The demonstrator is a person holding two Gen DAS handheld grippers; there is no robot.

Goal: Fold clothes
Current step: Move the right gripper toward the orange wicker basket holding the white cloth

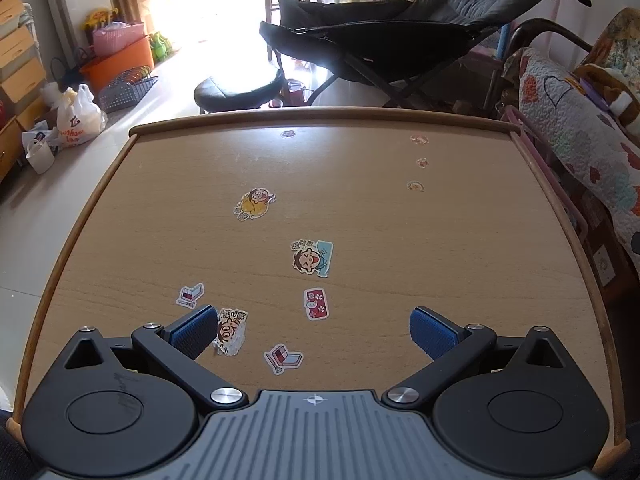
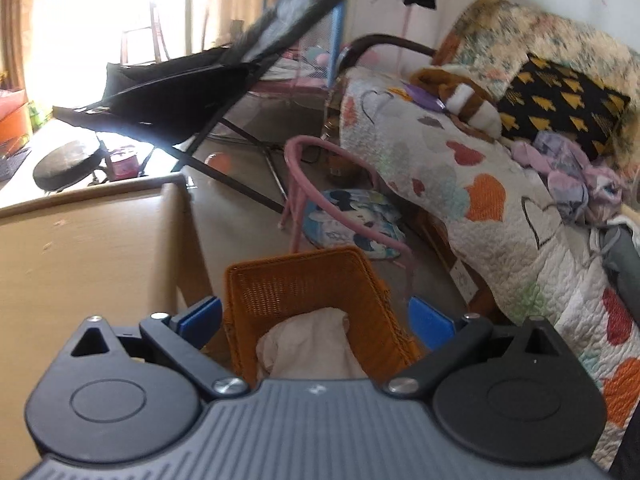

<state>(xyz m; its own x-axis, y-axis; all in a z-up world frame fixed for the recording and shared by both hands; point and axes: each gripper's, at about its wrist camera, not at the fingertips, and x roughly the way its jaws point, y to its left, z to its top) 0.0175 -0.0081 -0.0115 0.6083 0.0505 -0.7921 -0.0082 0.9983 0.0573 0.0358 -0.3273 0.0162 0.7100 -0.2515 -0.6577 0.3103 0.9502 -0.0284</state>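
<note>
My left gripper point(image 1: 312, 332) is open and empty, held low over the near part of a wooden table point(image 1: 360, 208) that has several cartoon stickers on it. My right gripper point(image 2: 316, 322) is open and empty, held above an orange woven basket point(image 2: 304, 280) that stands on the floor beside the table point(image 2: 80, 248). A pale beige garment point(image 2: 308, 344) lies crumpled inside the basket, just below and between the blue fingertips point(image 2: 202, 316). No clothing shows in the left wrist view.
A raised wooden rim point(image 1: 320, 114) borders the table. A black folding lounge chair point(image 1: 380, 36) and round stool point(image 1: 240, 88) stand beyond it. A quilt-covered sofa point(image 2: 500, 184) is to the right, with a pink child's chair point(image 2: 332, 200) in front of it.
</note>
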